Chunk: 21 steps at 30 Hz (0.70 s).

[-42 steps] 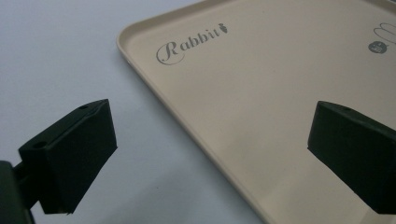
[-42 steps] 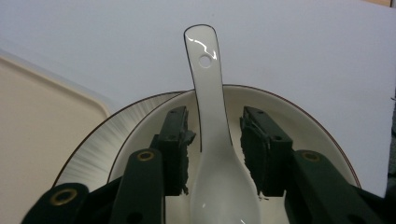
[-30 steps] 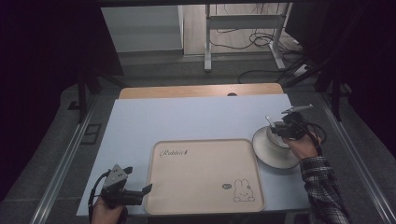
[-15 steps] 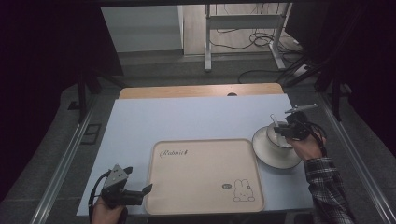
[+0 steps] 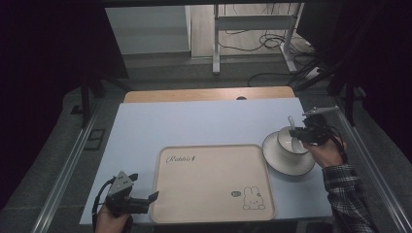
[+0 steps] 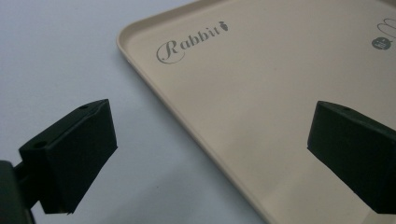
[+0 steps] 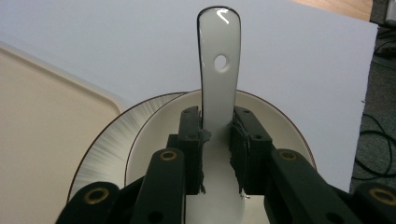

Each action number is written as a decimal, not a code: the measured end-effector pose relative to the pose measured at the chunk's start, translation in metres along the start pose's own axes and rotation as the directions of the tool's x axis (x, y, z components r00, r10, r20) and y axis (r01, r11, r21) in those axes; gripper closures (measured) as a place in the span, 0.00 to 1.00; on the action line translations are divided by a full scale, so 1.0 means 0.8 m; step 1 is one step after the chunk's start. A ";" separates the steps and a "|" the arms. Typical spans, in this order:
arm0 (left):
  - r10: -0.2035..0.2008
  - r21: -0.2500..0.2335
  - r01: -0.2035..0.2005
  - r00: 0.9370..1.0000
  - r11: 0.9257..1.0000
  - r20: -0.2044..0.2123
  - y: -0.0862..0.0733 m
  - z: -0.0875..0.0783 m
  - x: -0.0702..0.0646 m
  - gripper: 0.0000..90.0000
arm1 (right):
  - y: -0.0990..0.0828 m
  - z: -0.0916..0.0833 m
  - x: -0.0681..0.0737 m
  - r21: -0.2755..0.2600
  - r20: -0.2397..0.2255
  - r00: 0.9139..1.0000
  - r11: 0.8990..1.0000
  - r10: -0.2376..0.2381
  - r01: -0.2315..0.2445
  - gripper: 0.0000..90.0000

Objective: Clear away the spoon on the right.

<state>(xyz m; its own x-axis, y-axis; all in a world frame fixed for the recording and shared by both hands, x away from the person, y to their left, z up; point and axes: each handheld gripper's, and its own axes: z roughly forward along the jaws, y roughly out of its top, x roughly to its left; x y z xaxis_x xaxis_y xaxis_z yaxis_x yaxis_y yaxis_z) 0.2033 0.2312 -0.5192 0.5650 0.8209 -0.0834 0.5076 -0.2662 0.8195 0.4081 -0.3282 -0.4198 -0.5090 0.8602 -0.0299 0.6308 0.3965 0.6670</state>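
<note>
The right claw (image 7: 217, 154) was clamped on the spoon (image 7: 218, 70) over the bowl (image 7: 154, 135) at lower right, so lifting slow and straight looked best.

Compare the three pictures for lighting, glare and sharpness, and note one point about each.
High view: dim, dark surroundings, the table evenly lit, detail soft. Left gripper view: tray lettering crisp, the near black pads slightly soft. Right gripper view: a bright glare streak on the spoon handle tip, tongs fairly sharp, bowl rim clear.
</note>
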 end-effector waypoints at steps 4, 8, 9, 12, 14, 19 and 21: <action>0.002 0.002 -0.002 1.000 1.000 -0.001 0.000 0.000 0.000 0.01 | 0.003 -0.011 0.002 -0.011 0.001 1.000 1.000 0.000 0.000 0.83; 0.003 0.003 -0.003 1.000 1.000 -0.002 0.000 0.000 -0.001 0.01 | 0.005 -0.017 0.003 -0.014 0.006 1.000 1.000 -0.001 0.001 0.83; 0.003 0.003 -0.003 1.000 1.000 -0.002 0.000 0.000 -0.001 0.01 | 0.005 -0.019 0.004 -0.015 0.007 1.000 1.000 -0.001 0.001 0.83; 0.004 0.003 -0.004 1.000 1.000 -0.002 0.000 0.000 -0.001 0.01 | 0.006 -0.025 0.006 -0.014 0.009 1.000 1.000 -0.006 0.006 0.84; 0.005 0.004 -0.005 1.000 1.000 -0.003 0.000 0.000 -0.001 0.01 | 0.007 -0.028 0.009 -0.011 0.010 1.000 1.000 -0.008 0.008 0.84; 0.006 0.005 -0.006 1.000 1.000 -0.003 0.000 0.000 -0.001 0.01 | 0.006 -0.033 0.011 -0.009 0.008 1.000 1.000 -0.011 0.011 0.84; 0.006 0.005 -0.006 1.000 1.000 -0.004 0.000 0.000 -0.001 0.01 | 0.006 -0.036 0.013 -0.013 0.009 1.000 1.000 -0.015 0.015 0.84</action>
<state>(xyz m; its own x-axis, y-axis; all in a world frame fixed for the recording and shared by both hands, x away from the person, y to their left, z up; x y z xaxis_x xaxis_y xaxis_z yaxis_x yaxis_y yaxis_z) 0.2032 0.2302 -0.5191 0.5656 0.8211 -0.0766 0.5073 -0.2733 0.8173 0.3893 -0.3264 -0.3954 -0.5130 0.8571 -0.0470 0.6154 0.4054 0.6760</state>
